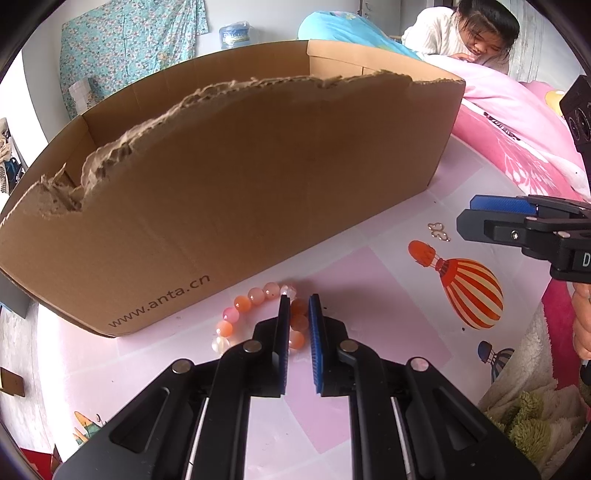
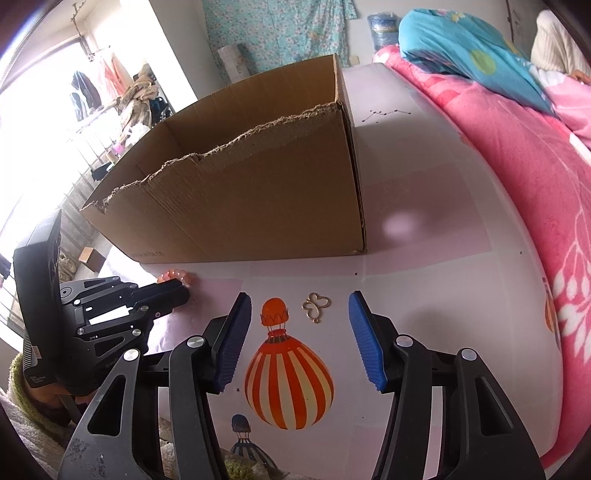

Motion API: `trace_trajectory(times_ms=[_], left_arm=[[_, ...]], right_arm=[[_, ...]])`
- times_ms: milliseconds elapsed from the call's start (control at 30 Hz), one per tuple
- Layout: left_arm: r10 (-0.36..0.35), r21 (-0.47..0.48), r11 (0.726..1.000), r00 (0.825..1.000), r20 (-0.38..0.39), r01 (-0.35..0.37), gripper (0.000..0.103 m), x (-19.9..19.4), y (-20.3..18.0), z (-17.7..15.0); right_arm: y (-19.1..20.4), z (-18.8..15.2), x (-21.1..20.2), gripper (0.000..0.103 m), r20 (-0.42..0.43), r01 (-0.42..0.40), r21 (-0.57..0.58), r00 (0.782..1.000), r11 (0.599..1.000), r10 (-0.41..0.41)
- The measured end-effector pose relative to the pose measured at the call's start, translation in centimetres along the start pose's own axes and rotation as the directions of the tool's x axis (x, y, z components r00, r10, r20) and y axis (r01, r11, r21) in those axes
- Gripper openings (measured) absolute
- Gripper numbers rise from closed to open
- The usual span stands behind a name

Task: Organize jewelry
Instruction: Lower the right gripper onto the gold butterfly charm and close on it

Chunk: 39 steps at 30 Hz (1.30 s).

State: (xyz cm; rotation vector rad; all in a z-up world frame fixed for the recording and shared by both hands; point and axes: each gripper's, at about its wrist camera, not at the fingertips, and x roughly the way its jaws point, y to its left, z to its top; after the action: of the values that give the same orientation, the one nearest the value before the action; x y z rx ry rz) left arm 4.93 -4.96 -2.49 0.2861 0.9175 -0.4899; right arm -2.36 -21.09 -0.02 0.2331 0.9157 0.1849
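A bracelet of orange and pink beads (image 1: 256, 294) lies on the tablecloth just in front of the cardboard box (image 1: 240, 184). My left gripper (image 1: 299, 301) is shut on the bracelet's right side, with beads pinched between its blue pads. In the right wrist view the left gripper (image 2: 181, 290) shows at the left with the bracelet (image 2: 171, 275) at its tip. A small gold pendant (image 2: 316, 304) of looped wire lies flat on the cloth. My right gripper (image 2: 300, 295) stands open over it, its pads apart on either side and not touching it. The left wrist view shows the right gripper (image 1: 465, 214) beside the pendant (image 1: 438, 231).
The box (image 2: 258, 206) is open-topped with a torn front edge. A hot-air balloon print (image 2: 288, 384) marks the tablecloth. A pink blanket (image 2: 517, 177) rises along the right. A person in a white top (image 1: 436, 33) leans at the back. Fluffy fabric (image 1: 532, 417) lies near the front edge.
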Motion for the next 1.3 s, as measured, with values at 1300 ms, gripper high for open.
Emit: trace_trajectory(times_ms=[1300], left_arm=[[-0.022, -0.009, 1.0, 1.0, 0.016, 0.022, 0.01, -0.3, 0.9, -0.4]], right_arm=[[1.2, 0.1, 2.3, 0.041, -0.04, -0.022, -0.085, 0.999, 0.996, 0.018]])
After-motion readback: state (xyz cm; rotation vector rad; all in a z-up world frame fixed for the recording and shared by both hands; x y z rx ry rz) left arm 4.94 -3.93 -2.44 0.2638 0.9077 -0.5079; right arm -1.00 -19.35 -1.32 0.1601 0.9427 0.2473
